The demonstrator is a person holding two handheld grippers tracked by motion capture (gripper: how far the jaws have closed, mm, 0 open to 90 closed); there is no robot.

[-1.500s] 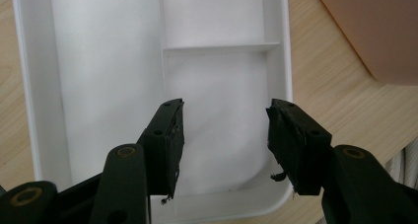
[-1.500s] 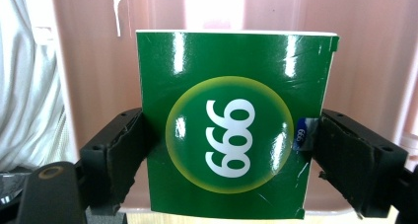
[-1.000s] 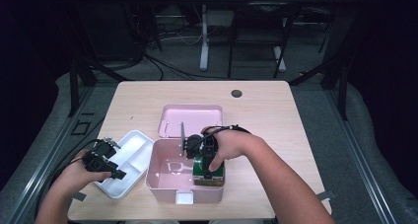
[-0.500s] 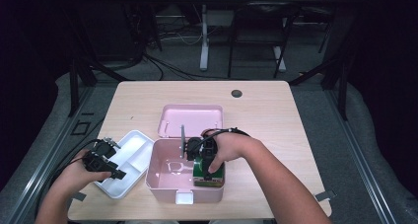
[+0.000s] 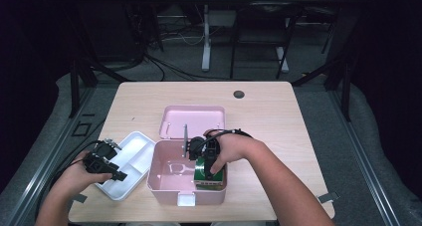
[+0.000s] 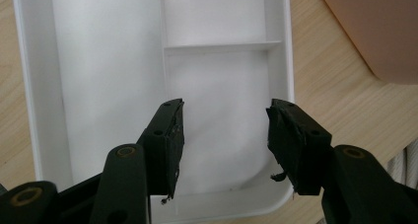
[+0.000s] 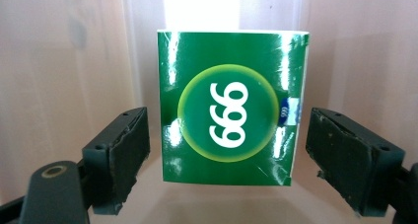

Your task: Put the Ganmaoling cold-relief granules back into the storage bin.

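Observation:
A green carton (image 7: 229, 105) printed "999" stands inside the pink box (image 5: 166, 169), at its right end (image 5: 201, 173). My right gripper (image 7: 229, 150) is open, one jaw on each side of the carton with a gap on both sides. In the high view the right gripper (image 5: 205, 159) reaches down into the box. My left gripper (image 6: 224, 135) is open over the near end of a white divided tray (image 6: 103, 61) with nothing between its jaws. In the high view the left gripper (image 5: 115, 172) sits at the table's front left over the tray (image 5: 134, 149).
The pink lid (image 5: 191, 120) lies open and flat behind the box. A corner of the pink box (image 6: 379, 26) is just right of the tray. A small dark disc (image 5: 239, 94) sits on the table's far side. A white latch (image 5: 185, 199) is on the box's front.

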